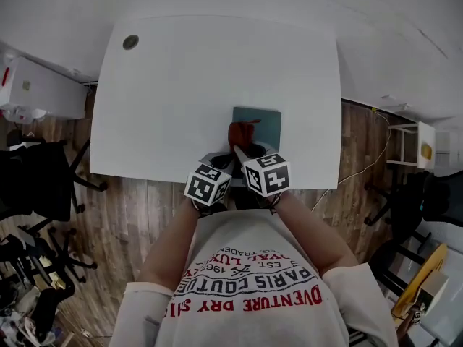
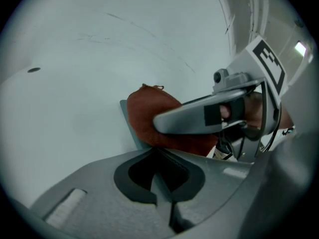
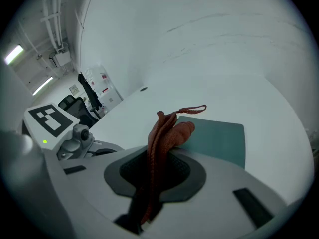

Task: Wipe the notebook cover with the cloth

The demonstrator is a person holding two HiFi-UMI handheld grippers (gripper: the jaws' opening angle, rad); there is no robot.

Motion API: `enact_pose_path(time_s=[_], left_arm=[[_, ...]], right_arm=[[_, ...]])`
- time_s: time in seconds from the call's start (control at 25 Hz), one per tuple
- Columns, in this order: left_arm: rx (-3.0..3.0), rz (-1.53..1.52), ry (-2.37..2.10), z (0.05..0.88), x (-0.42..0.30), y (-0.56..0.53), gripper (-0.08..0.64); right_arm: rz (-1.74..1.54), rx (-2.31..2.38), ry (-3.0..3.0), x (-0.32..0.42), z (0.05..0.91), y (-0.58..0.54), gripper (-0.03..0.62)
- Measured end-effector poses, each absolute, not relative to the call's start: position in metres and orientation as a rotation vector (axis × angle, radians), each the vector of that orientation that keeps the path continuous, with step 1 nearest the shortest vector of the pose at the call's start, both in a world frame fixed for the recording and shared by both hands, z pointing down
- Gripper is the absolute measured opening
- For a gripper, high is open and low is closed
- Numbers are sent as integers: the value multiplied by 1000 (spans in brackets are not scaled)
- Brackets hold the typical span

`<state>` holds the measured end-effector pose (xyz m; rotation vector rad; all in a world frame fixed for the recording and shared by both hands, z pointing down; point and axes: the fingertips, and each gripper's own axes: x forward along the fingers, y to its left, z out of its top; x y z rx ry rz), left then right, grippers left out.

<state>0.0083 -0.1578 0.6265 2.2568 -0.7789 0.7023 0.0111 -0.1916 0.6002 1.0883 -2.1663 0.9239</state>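
On the white bench (image 1: 181,85), a small round hole (image 1: 130,42) sits at the far left corner, well apart from everything else. Toward the near edge, the left tongs (image 2: 158,158) are clenched with nothing between the jaws, and hover just beside the near left of the work. Next comes the red cloth (image 3: 167,128), bunched into a narrow fold with a little loop at its far end. Its free end lies over the left part of the teal notebook (image 3: 219,138), which rests flat on the bench, right of centre and close to the near edge. The right tongs (image 3: 159,153) grasp the cloth, the jaws pinching its gathered middle. The cloth looks soft, limp and light, so it probably collapses rather than spreads. A grip on the bunch, with a good length left free, should suit wiping. The notebook seems thin, light and smooth-covered, likely to slide on the slick bench. Pinning its near left corner with the empty tongs would probably steady it.
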Motion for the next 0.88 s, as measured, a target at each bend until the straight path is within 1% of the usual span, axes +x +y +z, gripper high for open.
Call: enact_pose_path(time_s=[0.28,0.56,0.88], left_arm=[[2262,708,-784,626,7,-156,9],[2295,719,-815,626,8,-155,9],[2284,714,-800,626,7,-154,9]], right_arm=[[1064,1177,-2129,18,621,-194,77],[985,1243,-2101,39,620,-192,77],[973,1316,-2057,78,621,-181,78]])
